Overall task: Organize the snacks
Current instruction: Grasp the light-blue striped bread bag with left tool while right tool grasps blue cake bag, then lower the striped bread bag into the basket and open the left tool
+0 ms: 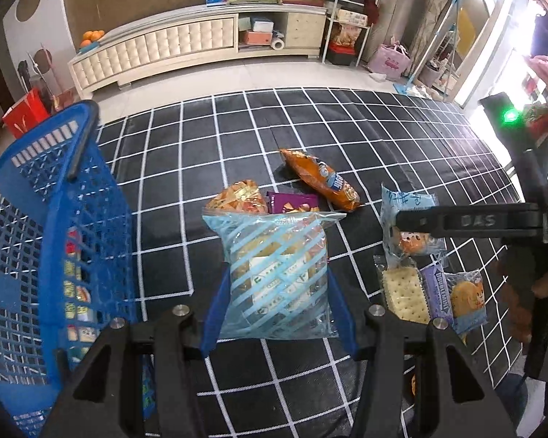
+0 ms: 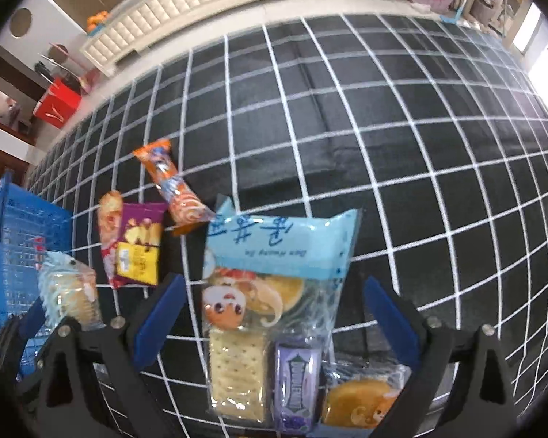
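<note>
Blue-striped clear plastic biscuit bag (image 1: pixel 277 273): clamped in left claw (image 1: pixel 278 304), blue mesh plastic basket (image 1: pixel 51 241) at its left, partly filled. Right claw (image 2: pixel 274 314): wide, empty, above pale-blue cake packet (image 2: pixel 274 252). About seven packets left on checked mat (image 1: pixel 237 131).

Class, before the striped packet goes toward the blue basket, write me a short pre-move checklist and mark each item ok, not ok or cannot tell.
1. Left gripper clamps the striped packet: ok.
2. Packet lifted clear of the checked mat: ok.
3. Blue basket within view beside the packet: ok.
4. Room left in the basket: cannot tell.
5. Right gripper open over the light blue bun packet, not pressing it: ok.
6. Orange wrapper out of the packet's path: ok.
</note>
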`<state>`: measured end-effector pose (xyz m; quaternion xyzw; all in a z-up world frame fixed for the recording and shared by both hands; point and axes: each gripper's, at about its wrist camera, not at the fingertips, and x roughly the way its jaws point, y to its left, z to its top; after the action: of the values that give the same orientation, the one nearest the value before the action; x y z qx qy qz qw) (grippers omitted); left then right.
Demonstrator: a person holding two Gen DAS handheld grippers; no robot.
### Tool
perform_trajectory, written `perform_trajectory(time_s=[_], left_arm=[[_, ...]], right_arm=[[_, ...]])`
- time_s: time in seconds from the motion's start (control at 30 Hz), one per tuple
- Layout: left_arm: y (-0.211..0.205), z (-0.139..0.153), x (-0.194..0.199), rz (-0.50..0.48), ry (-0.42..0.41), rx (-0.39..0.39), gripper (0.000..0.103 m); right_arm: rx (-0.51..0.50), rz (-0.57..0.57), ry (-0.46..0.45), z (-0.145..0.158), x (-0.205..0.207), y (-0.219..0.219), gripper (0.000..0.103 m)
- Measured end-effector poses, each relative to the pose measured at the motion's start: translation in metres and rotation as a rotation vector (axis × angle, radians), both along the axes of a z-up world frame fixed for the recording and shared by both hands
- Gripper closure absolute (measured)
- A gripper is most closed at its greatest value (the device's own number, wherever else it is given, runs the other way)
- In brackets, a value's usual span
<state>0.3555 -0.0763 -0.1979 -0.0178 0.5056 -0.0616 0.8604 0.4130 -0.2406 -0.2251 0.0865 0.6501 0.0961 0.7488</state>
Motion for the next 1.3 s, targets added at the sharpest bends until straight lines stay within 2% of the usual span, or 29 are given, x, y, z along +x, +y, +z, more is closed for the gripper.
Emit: perform_trajectory(time_s=[0.13,0.17,0.2,0.23,0.3,0.4,0.5,0.67,0.77,0.93,1.2,1.3], left_arm=[[-0.001,-0.006,0.004,-0.008,0.008,0.001,0.054],[-0.001,-0.006,0.005,-0.008,0.009,0.002,0.054],[-0.001,-0.007,0.005,-0.006,0.01,0.003,0.054],[0.0,-0.008,0.005,-0.005,0.011,0.003,0.054],[0.002,-0.008,0.004,-0.004,0.013,-0.003,0.054],[0.004,-0.002,-0.002,-0.014,0.009,-0.038,0.054],[0.002,0.007,-0.01,-0.018,-0.009,-0.018,0.054],[0.003,0.027,-0.028,-0.019,-0.039,-0.016,0.054],[0.004,0.043,-0.043,-0.023,-0.064,-0.009,0.054],[0.013,0.079,-0.074,-0.015,-0.122,-0.012,0.054],[0.039,0.127,-0.123,-0.012,-0.223,-0.013,0.054],[0.052,0.141,-0.138,-0.014,-0.253,0.022,0.054]], right_arm=[[-0.041,0.027,-0.004,-0.009,0.002,0.009,0.004],[-0.049,0.027,0.001,-0.011,0.003,0.011,0.009],[-0.061,0.021,0.0,-0.014,0.003,0.011,0.019],[-0.059,0.02,-0.01,-0.013,0.003,0.011,0.018],[-0.067,0.034,-0.053,-0.009,0.001,0.013,0.027],[-0.096,0.062,-0.103,-0.002,-0.006,0.02,0.032],[-0.062,0.05,-0.109,0.007,-0.016,0.021,0.033],[-0.052,0.083,-0.165,0.044,-0.046,0.029,0.033],[-0.032,0.087,-0.18,0.059,-0.062,0.028,0.033],[0.015,0.11,-0.231,0.101,-0.093,0.027,0.033],[0.081,0.189,-0.332,0.156,-0.127,0.073,0.032],[0.085,0.225,-0.375,0.168,-0.141,0.092,0.033]])
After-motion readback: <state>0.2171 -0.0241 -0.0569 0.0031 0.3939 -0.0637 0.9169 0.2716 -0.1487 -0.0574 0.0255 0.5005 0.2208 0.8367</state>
